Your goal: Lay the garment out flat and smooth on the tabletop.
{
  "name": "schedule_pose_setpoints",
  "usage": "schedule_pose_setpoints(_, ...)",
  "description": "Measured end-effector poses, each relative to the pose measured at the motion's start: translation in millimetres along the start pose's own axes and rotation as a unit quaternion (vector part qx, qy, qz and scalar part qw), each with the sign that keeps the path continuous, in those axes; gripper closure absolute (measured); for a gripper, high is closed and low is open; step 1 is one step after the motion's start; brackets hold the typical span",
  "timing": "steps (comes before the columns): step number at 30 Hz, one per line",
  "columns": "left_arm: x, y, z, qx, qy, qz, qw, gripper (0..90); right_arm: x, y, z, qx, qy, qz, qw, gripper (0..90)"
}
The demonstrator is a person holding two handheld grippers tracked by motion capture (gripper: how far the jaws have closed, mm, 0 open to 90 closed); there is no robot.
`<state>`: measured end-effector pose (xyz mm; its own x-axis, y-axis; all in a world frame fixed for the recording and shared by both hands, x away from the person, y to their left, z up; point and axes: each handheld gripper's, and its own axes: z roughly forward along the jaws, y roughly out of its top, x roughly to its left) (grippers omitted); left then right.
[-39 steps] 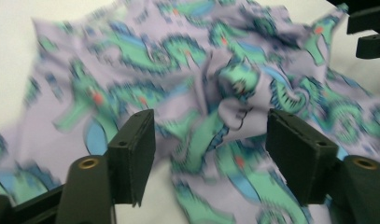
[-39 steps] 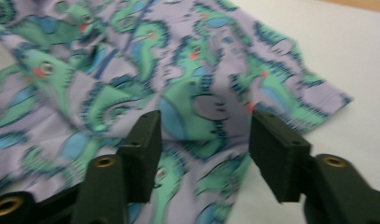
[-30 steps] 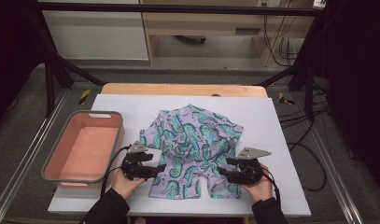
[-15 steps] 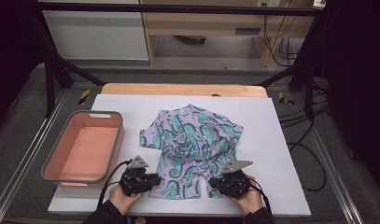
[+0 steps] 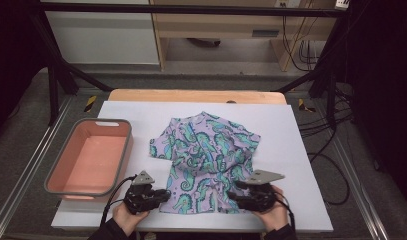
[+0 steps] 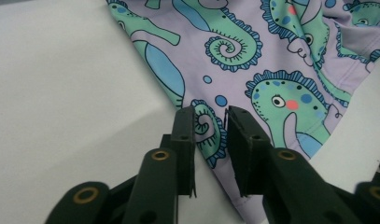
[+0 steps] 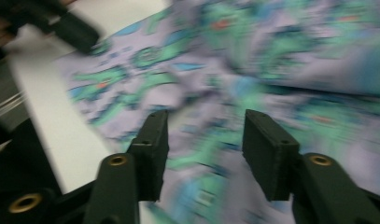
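Observation:
A lilac shirt printed with green and blue seahorses (image 5: 206,150) lies spread on the white sheet (image 5: 296,150), its hem toward the person. My left gripper (image 5: 167,194) is at the hem's left corner. In the left gripper view its jaws (image 6: 210,116) stand only narrowly apart, straddling the shirt's edge (image 6: 204,128), which lies flat between them. My right gripper (image 5: 231,196) is at the hem's right corner. The right gripper view is blurred; its jaws (image 7: 205,116) are wide apart over the shirt (image 7: 271,60), with the other gripper (image 7: 71,25) at top left.
A pink tub with a grey rim (image 5: 63,155) stands on the left of the white sheet, close to my left hand. The wooden table edge (image 5: 191,95) runs along the far side. Black frame legs and cables flank the table.
Both grippers have drawn back toward the person, from over the lower shirt to its hem corners. The right gripper is moving now; its view is smeared.

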<state>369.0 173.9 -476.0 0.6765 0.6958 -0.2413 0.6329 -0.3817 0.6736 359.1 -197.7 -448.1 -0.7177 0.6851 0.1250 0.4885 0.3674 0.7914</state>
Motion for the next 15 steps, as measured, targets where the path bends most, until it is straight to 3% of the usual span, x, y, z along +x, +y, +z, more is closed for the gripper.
schedule_pose_setpoints(2, -1.0, 0.1, 0.2, 0.001, 0.001, -0.002, 1.0000, 69.2, -16.1, -8.7, -12.7, -0.002, -0.033, 0.021, 0.9992, 50.4)
schedule_pose_setpoints(5, -2.0, 0.5, 0.3, 0.005, 0.007, -0.005, 0.9999, 71.1, -33.4, -26.2, -18.2, 0.022, -0.076, 0.043, 0.9959, 52.2)
schedule_pose_setpoints(9, -4.5, 0.2, 0.4, 0.013, 0.013, 0.000, 0.9998, 81.5, -40.5, -36.4, -12.2, 0.049, -0.081, 0.053, 0.9941, 56.4)
schedule_pose_setpoints(11, -6.3, -0.3, 0.6, 0.014, 0.015, 0.007, 0.9998, 86.8, -38.9, -36.0, -8.5, 0.049, -0.076, 0.048, 0.9947, 62.0)
schedule_pose_setpoints(13, -8.2, -0.1, 0.2, 0.015, 0.019, 0.013, 0.9996, 87.9, -35.2, -36.0, -4.4, 0.055, -0.075, 0.040, 0.9948, 70.3)
schedule_pose_setpoints(15, -8.3, -0.5, -1.7, 0.017, 0.017, 0.015, 0.9996, 89.1, -32.7, -34.8, -5.3, 0.065, -0.075, 0.037, 0.9944, 87.1)
